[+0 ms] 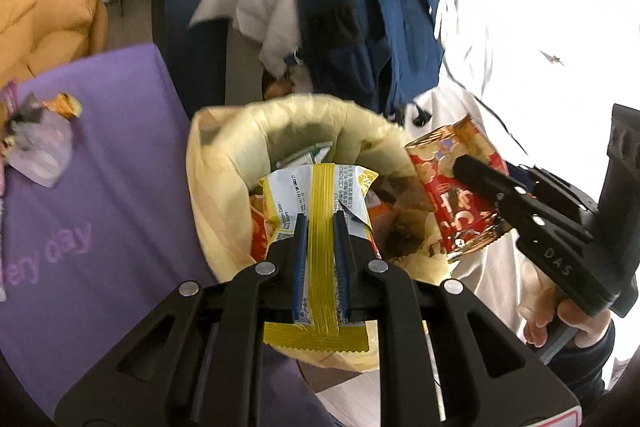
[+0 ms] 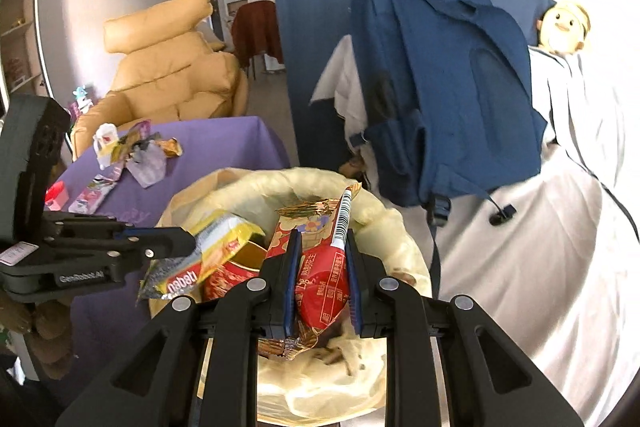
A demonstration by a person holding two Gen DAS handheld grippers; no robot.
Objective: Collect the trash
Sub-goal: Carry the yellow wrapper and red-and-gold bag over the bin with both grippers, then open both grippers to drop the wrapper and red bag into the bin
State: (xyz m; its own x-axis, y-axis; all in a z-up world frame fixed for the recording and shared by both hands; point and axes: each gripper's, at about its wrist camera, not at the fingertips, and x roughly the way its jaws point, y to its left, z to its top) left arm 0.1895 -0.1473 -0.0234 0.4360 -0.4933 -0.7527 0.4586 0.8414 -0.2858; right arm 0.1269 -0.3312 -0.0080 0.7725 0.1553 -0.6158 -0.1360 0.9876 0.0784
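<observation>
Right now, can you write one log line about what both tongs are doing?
left tongs: shut on yellow wrapper | right tongs: shut on red wrapper | both over: lined trash bin | more trash: purple table

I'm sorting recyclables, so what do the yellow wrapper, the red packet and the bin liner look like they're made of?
Yellow wrapper: thin glossy plastic film, probably foil-lined, going by its ribbed heat seal and the silvery inside seen from the right wrist.
Red packet: shiny printed film with crinkled gold foil edges.
Bin liner: soft, thin, pale yellow plastic, puffy and wrinkled over the rim.

Purple-clothed table (image 2: 224, 135) bears crumpled wrappers (image 2: 140, 151) (heaped together).
</observation>
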